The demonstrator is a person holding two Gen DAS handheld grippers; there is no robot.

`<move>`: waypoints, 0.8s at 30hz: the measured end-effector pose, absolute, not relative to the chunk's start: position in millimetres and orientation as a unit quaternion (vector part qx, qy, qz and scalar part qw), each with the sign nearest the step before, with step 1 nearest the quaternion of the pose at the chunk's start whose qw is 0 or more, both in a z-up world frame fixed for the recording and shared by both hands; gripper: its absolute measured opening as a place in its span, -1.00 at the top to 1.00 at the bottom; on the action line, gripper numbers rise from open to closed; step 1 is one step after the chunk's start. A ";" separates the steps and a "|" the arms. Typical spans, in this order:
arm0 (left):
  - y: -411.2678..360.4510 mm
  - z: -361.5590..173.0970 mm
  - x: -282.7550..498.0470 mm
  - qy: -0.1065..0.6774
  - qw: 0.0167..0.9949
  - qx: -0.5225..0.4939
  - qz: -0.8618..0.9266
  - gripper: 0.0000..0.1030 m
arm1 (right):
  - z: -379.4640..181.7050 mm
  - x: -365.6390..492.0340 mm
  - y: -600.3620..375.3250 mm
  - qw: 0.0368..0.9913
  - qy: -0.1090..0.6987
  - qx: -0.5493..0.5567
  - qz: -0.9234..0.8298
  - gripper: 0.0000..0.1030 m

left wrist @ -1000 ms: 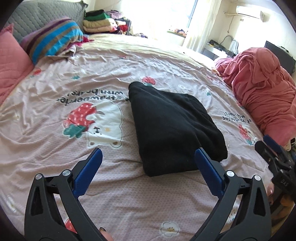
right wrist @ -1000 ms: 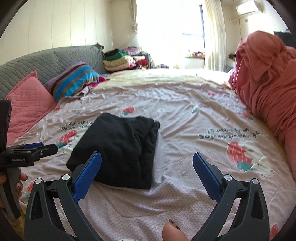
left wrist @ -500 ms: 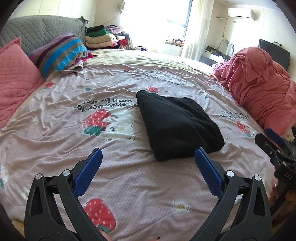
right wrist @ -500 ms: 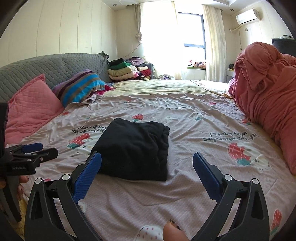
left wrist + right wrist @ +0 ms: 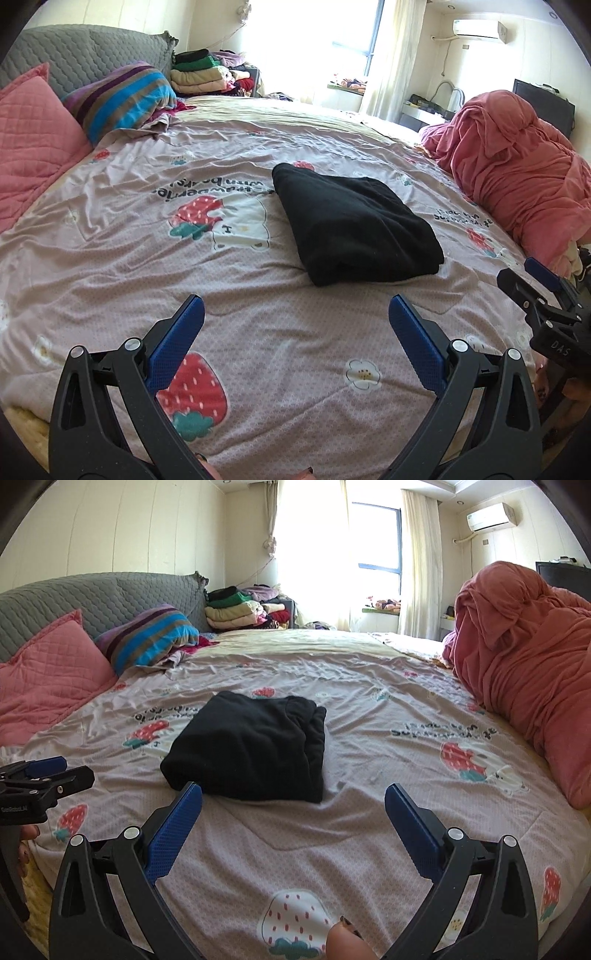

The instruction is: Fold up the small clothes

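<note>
Nearest the cameras, the black left gripper with blue pads [image 5: 295,317] and the matching right gripper [image 5: 293,803] hovered over the bed, jaws spread wide and holding nothing. Beyond them, a folded black fleece garment [image 5: 351,225] lay flat on the mauve strawberry-print bedspread [image 5: 110,258], clear of both grippers. Farther off were a heaped red quilt [image 5: 524,657] and a striped pillow [image 5: 147,635].

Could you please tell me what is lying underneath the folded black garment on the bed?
The folded black garment lies directly on the pink strawberry-print bedsheet. Part of a strawberry print shows at its far edge; whatever the garment covers is hidden.
</note>
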State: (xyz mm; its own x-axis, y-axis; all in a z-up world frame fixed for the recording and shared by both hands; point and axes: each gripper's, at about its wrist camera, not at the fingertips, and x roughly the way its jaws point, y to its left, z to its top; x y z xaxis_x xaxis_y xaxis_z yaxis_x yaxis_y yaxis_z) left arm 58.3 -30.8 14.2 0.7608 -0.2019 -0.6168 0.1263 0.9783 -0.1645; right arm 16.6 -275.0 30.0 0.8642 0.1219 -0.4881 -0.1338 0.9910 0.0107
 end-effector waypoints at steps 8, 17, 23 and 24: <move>-27.9 1.0 59.1 0.343 0.934 -0.059 -0.081 -0.82 | 2.5 15.6 -271.6 0.953 0.296 0.000 0.058 -0.91; -27.3 -8.2 59.3 0.354 0.932 -0.051 -0.067 -0.82 | -13.2 20.9 -268.1 0.949 0.311 -0.004 0.050 -0.91; -26.5 -9.6 59.3 0.356 0.931 -0.052 -0.063 -0.82 | -13.7 21.1 -269.2 0.948 0.314 -0.003 0.047 -0.91; -26.4 -10.4 59.1 0.357 0.930 -0.052 -0.063 -0.82 | -13.8 21.3 -269.5 0.948 0.315 -0.003 0.048 -0.91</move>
